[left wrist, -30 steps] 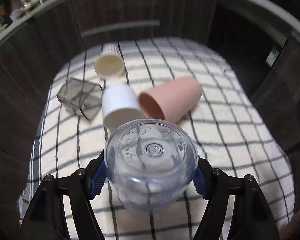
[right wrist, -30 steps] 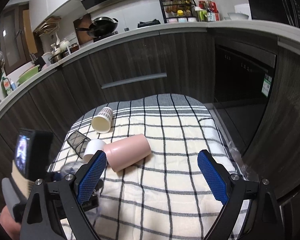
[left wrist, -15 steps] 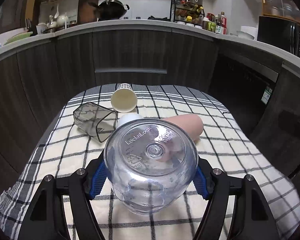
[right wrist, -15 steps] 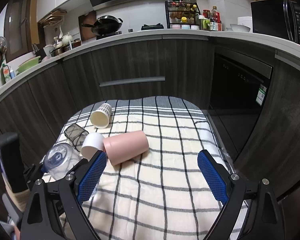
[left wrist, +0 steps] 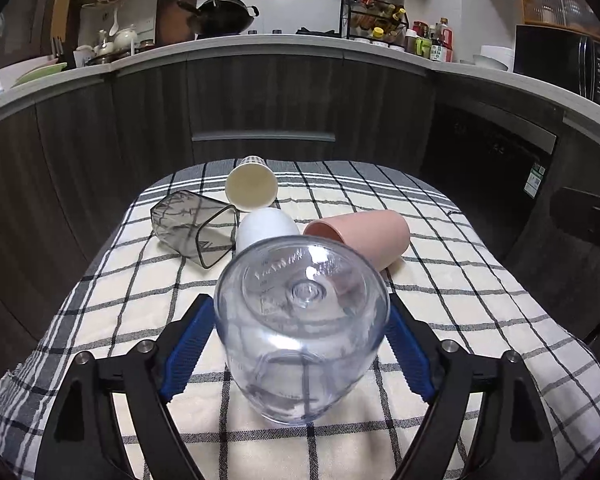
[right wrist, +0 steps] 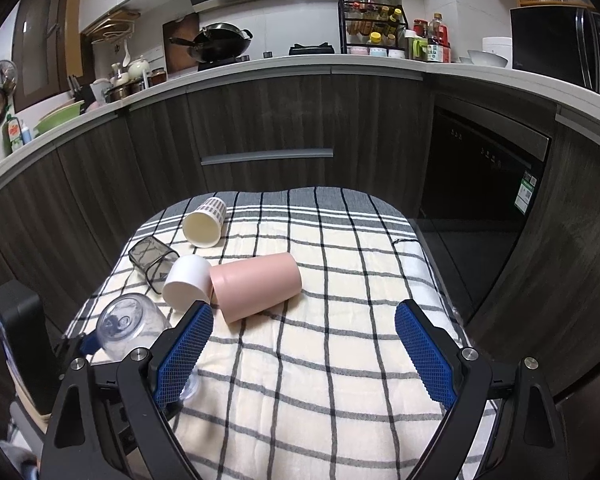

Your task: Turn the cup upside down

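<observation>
A clear plastic cup (left wrist: 302, 324) stands mouth down on the checked cloth (left wrist: 480, 320), its base up and tilted toward the camera. My left gripper (left wrist: 300, 332) has its blue pads (left wrist: 188, 340) against the cup's sides and is shut on it. The cup also shows in the right wrist view (right wrist: 130, 326) at the left. My right gripper (right wrist: 304, 344) is open and empty above the cloth's near middle.
A pink cup (left wrist: 364, 236), a white cup (left wrist: 266, 226), a cream paper cup (left wrist: 252, 188) and a dark square cup (left wrist: 194, 230) lie on their sides behind the clear cup. Dark cabinets (left wrist: 260, 96) ring the table.
The left gripper has tipped up and lowered with the clear cup, so the view now looks level across the table and the cup's rim rests on the cloth. The right gripper has barely moved.
</observation>
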A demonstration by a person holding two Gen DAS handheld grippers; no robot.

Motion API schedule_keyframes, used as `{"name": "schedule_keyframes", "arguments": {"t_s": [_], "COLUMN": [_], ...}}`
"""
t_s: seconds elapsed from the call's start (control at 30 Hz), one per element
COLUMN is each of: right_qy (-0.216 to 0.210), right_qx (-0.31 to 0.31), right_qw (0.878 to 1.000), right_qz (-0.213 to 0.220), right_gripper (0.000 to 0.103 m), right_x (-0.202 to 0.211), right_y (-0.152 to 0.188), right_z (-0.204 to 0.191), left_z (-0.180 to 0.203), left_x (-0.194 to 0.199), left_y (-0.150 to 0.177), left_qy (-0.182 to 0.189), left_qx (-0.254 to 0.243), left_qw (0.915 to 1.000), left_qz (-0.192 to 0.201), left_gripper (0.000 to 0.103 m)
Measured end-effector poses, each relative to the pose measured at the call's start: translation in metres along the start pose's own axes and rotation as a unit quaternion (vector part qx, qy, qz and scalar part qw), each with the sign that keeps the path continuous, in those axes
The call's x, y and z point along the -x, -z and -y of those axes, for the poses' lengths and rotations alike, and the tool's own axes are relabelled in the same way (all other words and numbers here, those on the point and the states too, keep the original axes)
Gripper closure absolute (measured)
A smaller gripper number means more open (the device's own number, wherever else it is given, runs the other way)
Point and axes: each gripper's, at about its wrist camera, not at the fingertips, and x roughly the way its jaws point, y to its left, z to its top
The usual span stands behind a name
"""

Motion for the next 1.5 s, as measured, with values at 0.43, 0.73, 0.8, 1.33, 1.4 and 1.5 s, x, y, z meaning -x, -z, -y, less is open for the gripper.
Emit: {"name": "schedule_keyframes", "arguments": {"t_s": [0.43, 0.73, 0.8, 1.33, 1.4, 1.5], "right_qy": [-0.007, -0.013, -0.015, -0.009, -0.006, -0.004], "right_qx": [-0.007, -0.003, -0.001, 0.017, 0.019, 0.02], "right_qw": [1.0, 0.999, 0.999, 0.998, 0.998, 0.998], "right_qz": [0.022, 0.038, 0.04, 0.061, 0.06, 0.056], "right_gripper": [0.01, 0.01, 0.01, 0.01, 0.01, 0.01], "right_x": [0.019, 0.04, 0.043, 0.079, 0.081, 0.083], "right_y": [-0.005, -0.009, -0.008, 0.004, 0.006, 0.008], "right_z": [0.0, -0.015, -0.02, -0.051, -0.053, -0.054], "left_z": [0.001, -0.018, -0.023, -0.054, -0.055, -0.056], "left_x": [0.041, 0.079, 0.088, 0.133, 0.137, 0.142], "left_y": [-0.02, -0.032, -0.033, -0.023, -0.021, -0.019], "left_qy": [0.012, -0.016, -0.022, -0.068, -0.072, -0.079], "left_qx": [0.008, 0.03, 0.036, 0.07, 0.069, 0.071], "left_qw": [0.9999, 0.9994, 0.9991, 0.9952, 0.995, 0.9942], "left_qz": [0.0, -0.004, -0.002, 0.007, 0.009, 0.011], "left_gripper": [0.014, 0.014, 0.012, 0.011, 0.011, 0.011]}}
